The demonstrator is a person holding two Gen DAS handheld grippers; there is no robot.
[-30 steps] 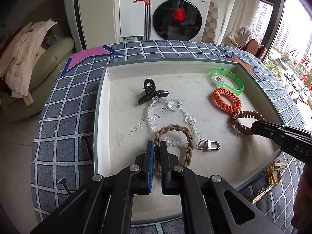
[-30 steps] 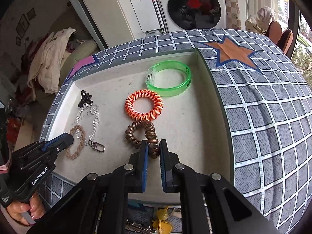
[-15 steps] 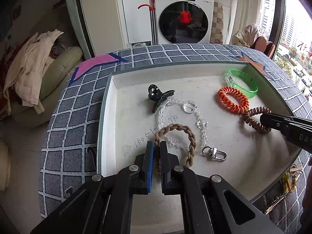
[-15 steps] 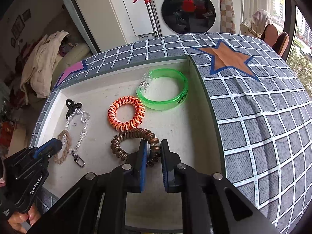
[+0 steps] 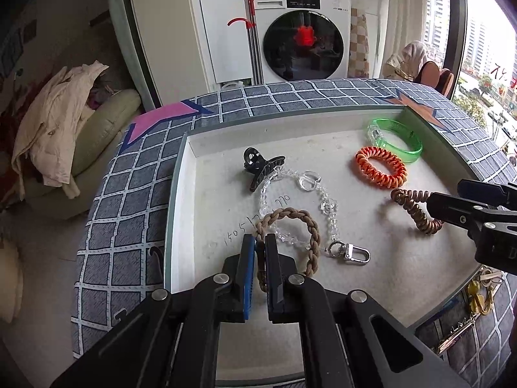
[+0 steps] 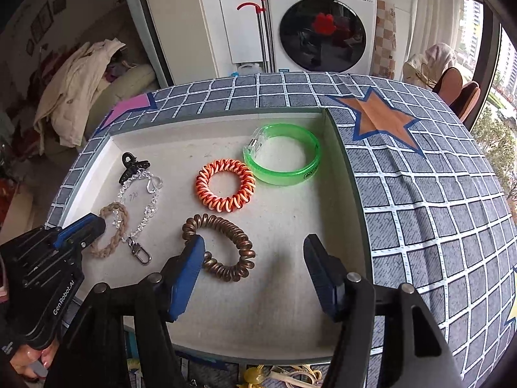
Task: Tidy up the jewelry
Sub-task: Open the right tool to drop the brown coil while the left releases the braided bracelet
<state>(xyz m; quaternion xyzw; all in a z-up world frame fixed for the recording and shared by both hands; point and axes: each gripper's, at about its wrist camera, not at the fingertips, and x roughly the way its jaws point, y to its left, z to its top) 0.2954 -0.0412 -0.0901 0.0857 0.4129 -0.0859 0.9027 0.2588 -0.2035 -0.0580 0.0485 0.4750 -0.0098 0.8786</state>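
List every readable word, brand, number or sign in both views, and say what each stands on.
"Panasonic": white front-loading washing machine, top panel.
"GenRobot.AI": side of the black left tool.
"D", rest cut off: black right tool body.
Handwritten digits, roughly "1505…770": white tray floor, partly under the clear bead chain; not surely readable.
Black print on the translucent green bangle: too small.
Washer control labels: too small.
Red signs outside the window: unreadable.

Glossy translucent green plastic bangle [image 6: 282,158]

"Panasonic" on the washing machine [image 6: 320,22]; "GenRobot.AI" along the left claw [image 6: 82,226] body; handwritten digits, roughly "1505…770", on the tray [image 5: 200,226] floor, only partly legible.
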